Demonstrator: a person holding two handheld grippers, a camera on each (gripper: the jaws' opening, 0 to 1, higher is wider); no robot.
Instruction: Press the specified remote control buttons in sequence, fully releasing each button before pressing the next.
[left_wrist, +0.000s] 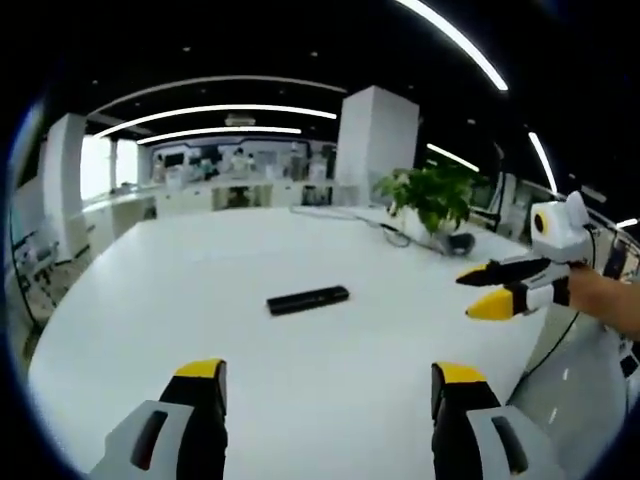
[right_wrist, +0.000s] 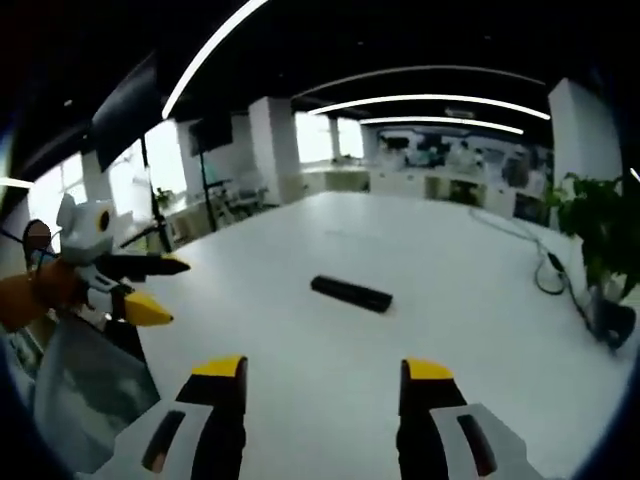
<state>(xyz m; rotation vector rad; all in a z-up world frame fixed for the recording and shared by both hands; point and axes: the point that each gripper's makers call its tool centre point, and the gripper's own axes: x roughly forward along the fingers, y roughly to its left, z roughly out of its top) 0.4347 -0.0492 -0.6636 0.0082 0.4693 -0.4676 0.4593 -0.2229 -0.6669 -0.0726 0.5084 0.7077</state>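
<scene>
I judge nothing pressed yet: the slim black rectangular remote control lies at twelve o'clock mid white bench, well apart from my left tool and right tool (both wide, empty).

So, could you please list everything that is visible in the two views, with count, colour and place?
remote control: one, black, lying flat mid-table, untouched.
table: one, white, large.
potted plant: one, green, far table edge.
cable: one, dark, on the table near the plant.
left gripper: one, grey with yellow-tipped black jaws, open, above the near table edge.
right gripper: one, same colours, open, above the table.
</scene>
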